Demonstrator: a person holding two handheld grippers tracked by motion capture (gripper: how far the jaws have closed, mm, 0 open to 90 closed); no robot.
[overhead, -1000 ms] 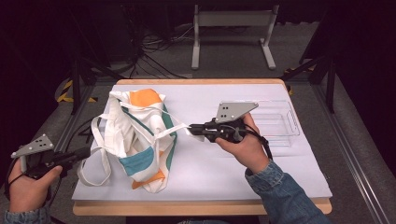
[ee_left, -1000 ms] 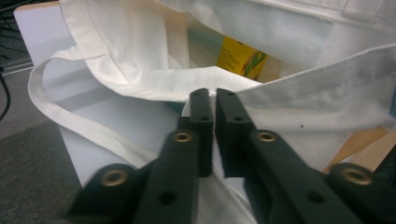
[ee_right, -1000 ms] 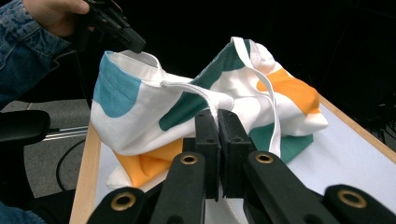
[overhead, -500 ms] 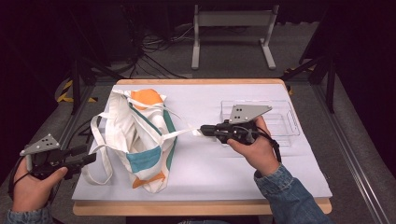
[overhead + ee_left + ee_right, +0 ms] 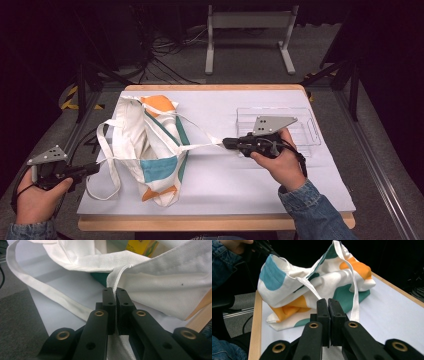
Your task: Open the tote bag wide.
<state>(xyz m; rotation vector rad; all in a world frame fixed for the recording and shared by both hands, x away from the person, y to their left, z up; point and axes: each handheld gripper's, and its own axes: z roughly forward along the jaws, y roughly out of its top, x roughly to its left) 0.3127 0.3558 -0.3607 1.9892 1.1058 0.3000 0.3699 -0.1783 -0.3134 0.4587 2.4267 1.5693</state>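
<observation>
A white tote bag (image 5: 145, 145) with orange, teal and blue patches lies on the left half of the white table (image 5: 240, 185). My right gripper (image 5: 225, 143) is shut on one of its straps (image 5: 200, 146), which runs taut from the bag to the jaws (image 5: 327, 301). My left gripper (image 5: 95, 168) sits at the table's left edge. Its jaws have just closed, and the other white strap (image 5: 112, 277) is pinched between its pads (image 5: 115, 290). Something yellow (image 5: 141, 246) shows inside the bag's mouth.
A clear plastic tray (image 5: 300, 117) stands at the back right of the table, just behind my right hand. A wooden edge (image 5: 210, 222) borders the table at the front. Cables and a metal stand (image 5: 250, 20) are on the floor beyond.
My right gripper has drawn its strap to the right, pulling it taut and stretching the bag that way. My left hand has stayed near the table's left edge.
</observation>
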